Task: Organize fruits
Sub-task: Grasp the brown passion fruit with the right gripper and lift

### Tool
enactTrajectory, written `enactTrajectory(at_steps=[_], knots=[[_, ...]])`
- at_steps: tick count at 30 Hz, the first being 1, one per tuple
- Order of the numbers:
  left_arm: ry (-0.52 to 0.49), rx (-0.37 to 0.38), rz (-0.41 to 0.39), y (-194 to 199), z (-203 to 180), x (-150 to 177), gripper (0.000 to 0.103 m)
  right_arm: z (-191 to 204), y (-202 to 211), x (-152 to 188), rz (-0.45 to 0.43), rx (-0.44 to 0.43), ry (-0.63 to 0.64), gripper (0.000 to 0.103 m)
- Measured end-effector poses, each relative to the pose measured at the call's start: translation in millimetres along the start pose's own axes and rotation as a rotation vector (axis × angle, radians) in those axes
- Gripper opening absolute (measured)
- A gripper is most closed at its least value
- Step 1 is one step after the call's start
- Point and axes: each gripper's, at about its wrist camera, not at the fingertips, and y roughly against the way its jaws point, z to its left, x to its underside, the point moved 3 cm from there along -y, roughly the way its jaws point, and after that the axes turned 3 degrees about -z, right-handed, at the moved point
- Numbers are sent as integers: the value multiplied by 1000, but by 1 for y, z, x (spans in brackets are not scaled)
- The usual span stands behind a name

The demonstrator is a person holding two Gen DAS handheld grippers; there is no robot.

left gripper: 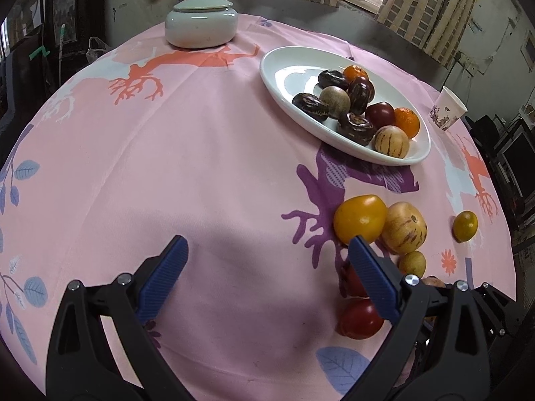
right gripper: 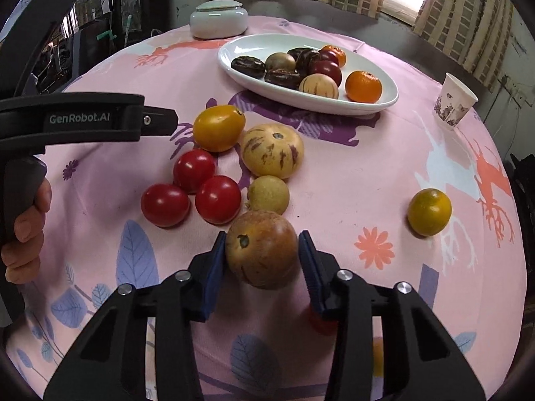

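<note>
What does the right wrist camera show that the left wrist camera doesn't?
Only the right wrist view shows the right gripper closed around a brownish round fruit, the cluster of three red tomatoes in full, and a hand holding the other gripper's handle. Only the left wrist view shows the left gripper, open over bare pink cloth. Both show the white plate of fruit, the lidded jar, the paper cup and the yellow tomato.
</note>
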Motion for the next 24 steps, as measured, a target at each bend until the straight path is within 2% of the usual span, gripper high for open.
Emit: enactTrajectory(at_steps=[4,8,12,16,18,21,24], knots=[[0,6,7,-1,0,0,98,-1,2,-3,-5,-3,-25,39],[-26,1,-3,-1,-4,1,98,-11,23,-2,-67,-48,-93,39],[-52,3,-10,-2,-11,5,98,-29,45,3,-138,-84,-174,39],[-101,18,-45,6,-23,8,98,-55,53,5,-167,-68,-278,39],[-131,57,-62,12,-32,9,98,-64,56,5,-181,-63,-302,39],[-145,189,-21,19,-48,15,98,-81,61,8,-220,-51,-345,40],[-123,274,-16,29,-61,14,98,-96,62,10,-229,-44,-402,40]])
